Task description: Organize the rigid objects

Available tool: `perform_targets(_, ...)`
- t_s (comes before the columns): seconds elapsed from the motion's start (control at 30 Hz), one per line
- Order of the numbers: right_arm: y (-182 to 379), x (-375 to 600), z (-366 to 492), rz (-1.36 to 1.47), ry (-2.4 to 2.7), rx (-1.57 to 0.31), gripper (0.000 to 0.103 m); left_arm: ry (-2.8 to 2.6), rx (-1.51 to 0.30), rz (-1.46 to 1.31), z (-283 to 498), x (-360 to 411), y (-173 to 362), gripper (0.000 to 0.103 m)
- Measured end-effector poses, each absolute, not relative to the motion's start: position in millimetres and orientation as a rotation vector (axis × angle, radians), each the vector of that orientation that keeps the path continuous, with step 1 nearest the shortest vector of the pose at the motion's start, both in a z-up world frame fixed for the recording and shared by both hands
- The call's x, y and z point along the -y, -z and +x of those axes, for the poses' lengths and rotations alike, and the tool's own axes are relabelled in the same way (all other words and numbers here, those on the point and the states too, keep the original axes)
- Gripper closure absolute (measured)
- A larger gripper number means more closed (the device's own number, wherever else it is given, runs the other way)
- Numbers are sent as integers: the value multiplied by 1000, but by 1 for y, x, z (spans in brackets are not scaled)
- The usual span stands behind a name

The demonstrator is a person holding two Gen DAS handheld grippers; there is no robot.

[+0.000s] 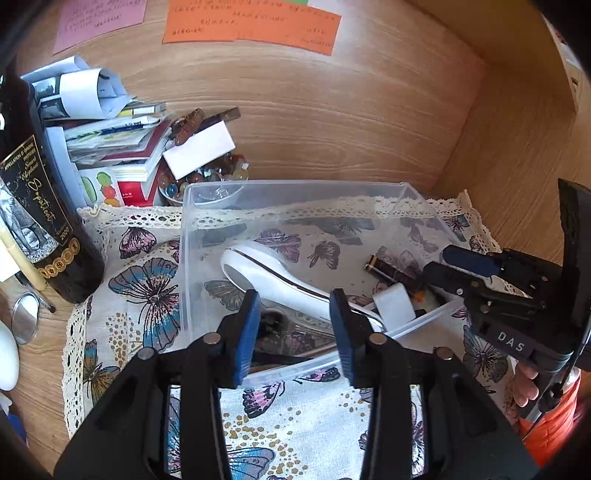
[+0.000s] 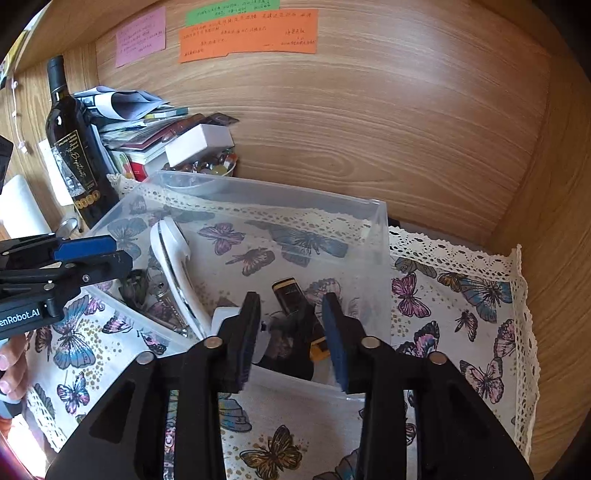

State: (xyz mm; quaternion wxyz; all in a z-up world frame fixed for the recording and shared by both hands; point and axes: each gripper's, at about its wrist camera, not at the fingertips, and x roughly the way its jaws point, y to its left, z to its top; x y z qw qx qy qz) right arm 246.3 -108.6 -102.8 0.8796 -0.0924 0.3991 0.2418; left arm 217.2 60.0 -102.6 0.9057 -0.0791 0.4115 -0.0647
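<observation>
clear plastic bin [image 1: 295, 192] on a butterfly cloth [image 1: 140, 288] holds a white handheld device [image 1: 266, 273], long axis slanting toward the near wall, directly ahead of the left gripper [image 1: 293, 332]; right gripper [image 2: 290, 339] hangs over small dark items. both sets of jaws stand parted, empty.

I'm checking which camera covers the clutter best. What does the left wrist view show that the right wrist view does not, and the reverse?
Only the left wrist view: a small round mirror on the desk, left of the wine bottle.

Only the right wrist view: a green note above the orange note, and the cloth's far right lace edge.

Both: the clear bin holding a white handled object, the stack of books, and both grippers, left gripper and right gripper, open at the bin's near rim.
</observation>
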Motion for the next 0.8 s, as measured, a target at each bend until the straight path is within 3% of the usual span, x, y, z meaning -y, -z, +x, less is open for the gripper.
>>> perform_targets(0.07, 97, 110, 242, -192, -504, -809, 64, 131, -822, -154, 212, -59, 95, 51)
perform_targets(0.23, 75, 116, 226, -185, -492, -730, 63, 128, -747, -120, 196, -55, 73, 50)
perform_targets(0.37, 51, 124, 205, -171, -483, -639, 48, 133, -669, -98, 178, -51, 49, 50)
perform_targets(0.47, 33, 132, 189, -152, -477, -568, 42, 122, -602, -68, 160, -47, 31, 49)
perform_targets(0.6, 15, 144, 167, -99, -467, -502, 40, 123, -515, -43, 134, -42, 11, 32)
perform_targets(0.73, -1, 153, 143, -68, -454, -427, 19, 115, -446, -17, 109, -36, -4, 16)
perform_targets(0.8, -8, 156, 131, -68, -443, -391, 17, 112, -418, -13, 96, -34, -9, 10)
